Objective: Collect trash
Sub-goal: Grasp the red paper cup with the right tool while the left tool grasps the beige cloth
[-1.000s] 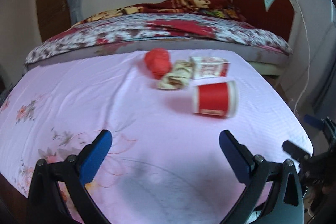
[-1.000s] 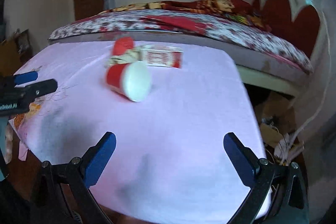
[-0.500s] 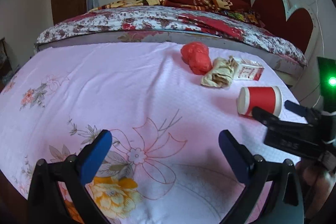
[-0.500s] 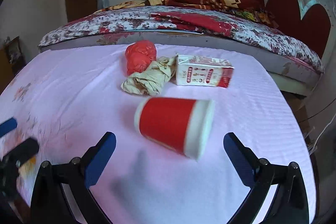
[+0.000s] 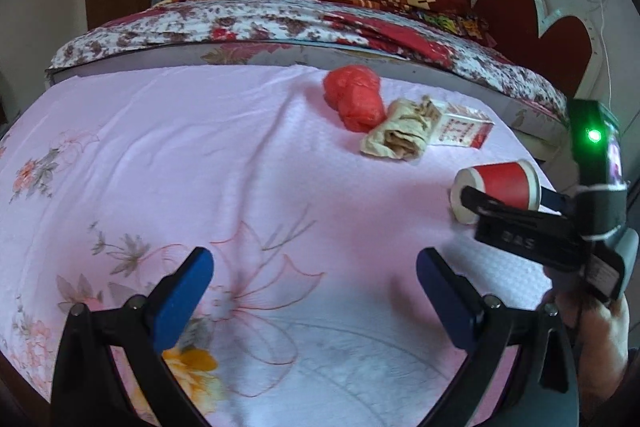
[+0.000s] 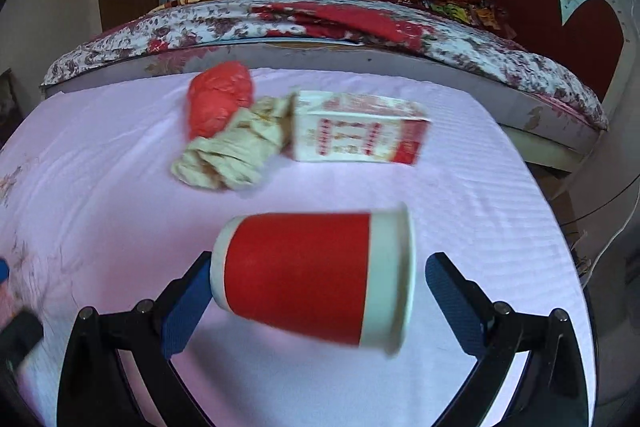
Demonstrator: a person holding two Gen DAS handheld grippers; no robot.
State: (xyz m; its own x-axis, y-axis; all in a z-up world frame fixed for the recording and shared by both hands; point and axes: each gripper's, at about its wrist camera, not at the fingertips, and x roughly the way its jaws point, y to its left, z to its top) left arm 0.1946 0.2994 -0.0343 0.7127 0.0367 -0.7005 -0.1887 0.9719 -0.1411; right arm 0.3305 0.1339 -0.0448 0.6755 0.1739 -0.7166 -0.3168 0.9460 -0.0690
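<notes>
While the left gripper's [image 5: 314, 293] fingers gape empty, the right gripper's [image 6: 316, 291] spread fingers straddle the red cup [image 6: 316, 273].

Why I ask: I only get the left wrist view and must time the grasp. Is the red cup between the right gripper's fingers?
Observer: Yes, the red cup lies on its side between the fingers of the open right gripper, with a gap at its rim end.
Operator: Does the carton touch the paper wad?
Observer: Yes, the paper wad rests against the left end of the carton.
</notes>
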